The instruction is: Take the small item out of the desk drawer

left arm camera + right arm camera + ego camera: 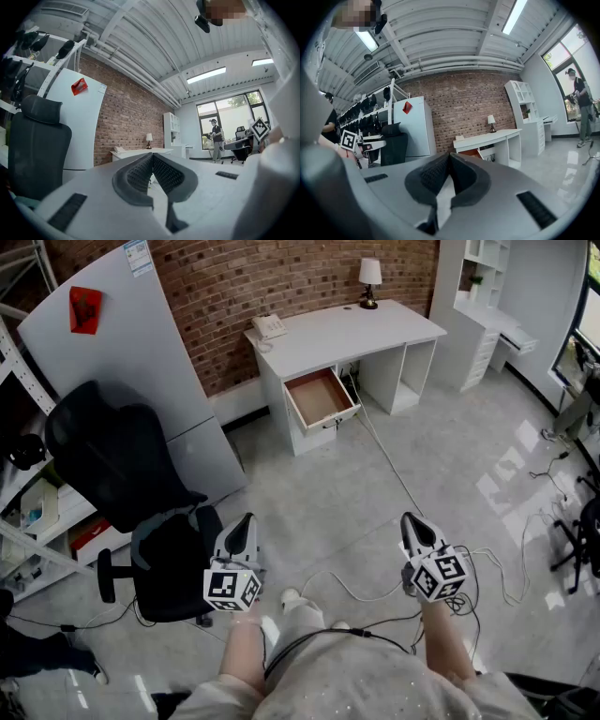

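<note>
A white desk (347, 329) stands against the brick wall at the far side of the room. Its drawer (320, 397) is pulled out, showing a brown inside; no small item can be made out in it from here. My left gripper (246, 524) and right gripper (410, 522) are held low in front of me, far from the desk, both shut with nothing between the jaws. In the left gripper view the dark pads (152, 164) meet at their tips. The right gripper view shows the desk (487, 139) beyond the closed tips (449, 161).
A black office chair (131, 502) stands to my left, next to a shelf rack (28, 512). Cables (394, 474) trail over the grey floor from the desk toward me. A lamp (369, 279) and a phone (268, 326) sit on the desk. A person (215, 139) stands by the windows.
</note>
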The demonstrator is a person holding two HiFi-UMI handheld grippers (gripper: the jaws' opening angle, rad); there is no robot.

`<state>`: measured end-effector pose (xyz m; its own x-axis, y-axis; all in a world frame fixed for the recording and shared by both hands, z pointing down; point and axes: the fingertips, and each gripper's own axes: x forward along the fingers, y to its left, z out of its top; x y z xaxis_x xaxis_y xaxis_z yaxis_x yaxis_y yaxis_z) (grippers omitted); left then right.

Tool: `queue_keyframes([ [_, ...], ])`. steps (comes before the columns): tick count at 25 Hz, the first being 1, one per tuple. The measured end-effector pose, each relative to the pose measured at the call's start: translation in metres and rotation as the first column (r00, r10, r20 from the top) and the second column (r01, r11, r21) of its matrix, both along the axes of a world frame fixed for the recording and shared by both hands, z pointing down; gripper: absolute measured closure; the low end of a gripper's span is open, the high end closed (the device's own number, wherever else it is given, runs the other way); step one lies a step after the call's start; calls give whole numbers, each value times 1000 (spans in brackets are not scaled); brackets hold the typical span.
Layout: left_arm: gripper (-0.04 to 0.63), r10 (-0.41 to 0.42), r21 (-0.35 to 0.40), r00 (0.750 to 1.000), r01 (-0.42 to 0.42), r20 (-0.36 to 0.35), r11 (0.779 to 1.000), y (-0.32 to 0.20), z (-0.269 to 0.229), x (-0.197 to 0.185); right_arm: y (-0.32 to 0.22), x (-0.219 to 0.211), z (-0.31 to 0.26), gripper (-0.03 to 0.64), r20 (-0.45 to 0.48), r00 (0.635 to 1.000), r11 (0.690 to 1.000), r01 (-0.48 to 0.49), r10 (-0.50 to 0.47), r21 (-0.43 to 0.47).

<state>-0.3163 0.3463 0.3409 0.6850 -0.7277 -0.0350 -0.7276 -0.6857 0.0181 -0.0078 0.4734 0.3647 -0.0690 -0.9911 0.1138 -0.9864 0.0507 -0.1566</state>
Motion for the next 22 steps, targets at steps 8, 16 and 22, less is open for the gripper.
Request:
queue_keyframes([
  [8, 591, -17, -16, 1000, 17, -2, 1000, -2, 3, 6, 0, 12, 7, 612, 6, 1000, 1000, -1, 1, -10],
  [16, 591, -33, -26, 999, 34, 41, 999, -17, 6, 8, -17, 23, 21, 612, 33, 999, 999, 2, -1, -37],
  [22, 591, -38, -48, 999, 39, 32, 998, -57, 11, 24, -52, 47, 24, 611, 55, 998, 998, -24, 27, -54],
])
